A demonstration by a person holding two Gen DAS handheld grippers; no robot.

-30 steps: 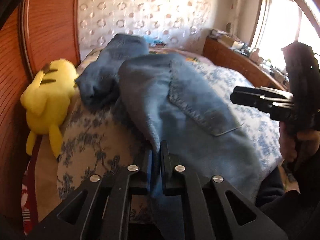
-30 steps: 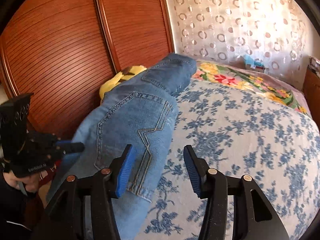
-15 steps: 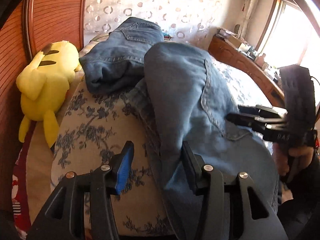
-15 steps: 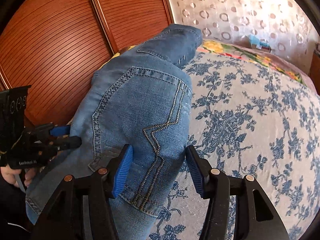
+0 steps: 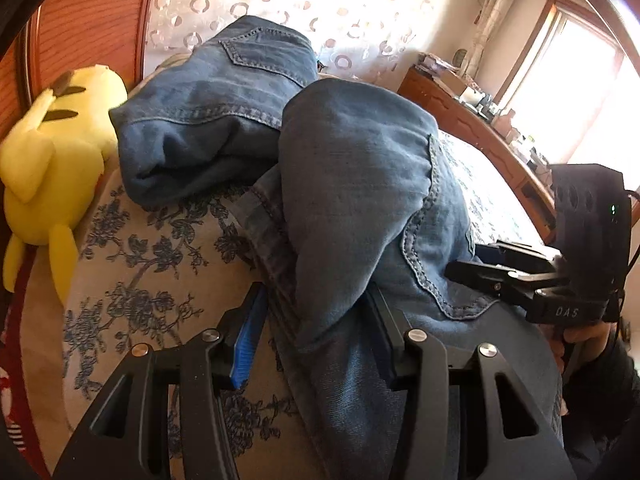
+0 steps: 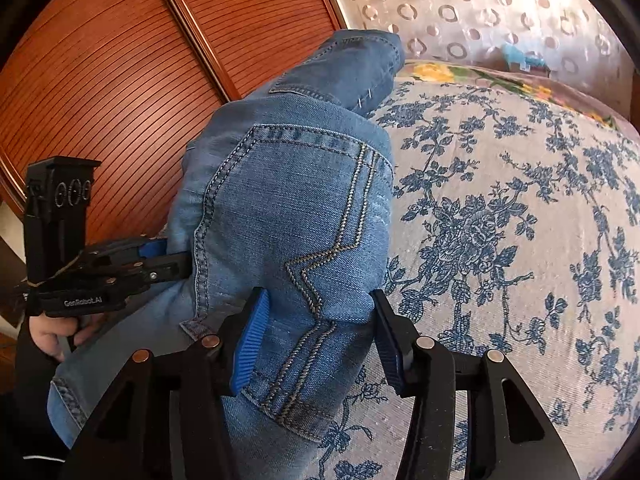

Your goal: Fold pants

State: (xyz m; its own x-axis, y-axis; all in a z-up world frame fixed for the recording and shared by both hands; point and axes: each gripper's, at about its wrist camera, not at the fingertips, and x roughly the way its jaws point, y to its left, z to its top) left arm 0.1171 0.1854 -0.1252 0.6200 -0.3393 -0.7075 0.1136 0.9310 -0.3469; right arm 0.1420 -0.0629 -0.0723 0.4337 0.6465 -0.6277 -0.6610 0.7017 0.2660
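Both hand-held grippers, left (image 5: 316, 332) and right (image 6: 316, 336), gape wide astride the jeans (image 5: 360, 184) on the bed (image 6: 500, 208); next, clamp the fold's edge.

Left claw (image 5: 316, 340), clamped on jeans (image 5: 360, 184) a second ago, now stands spread wide with denim lying loose between its fingers. Both claws sit closer to the jeans than before; right claw (image 6: 316, 336), already spread, now straddles the pocket fabric. Right claw (image 5: 480, 264) is nearer the pocket edge.
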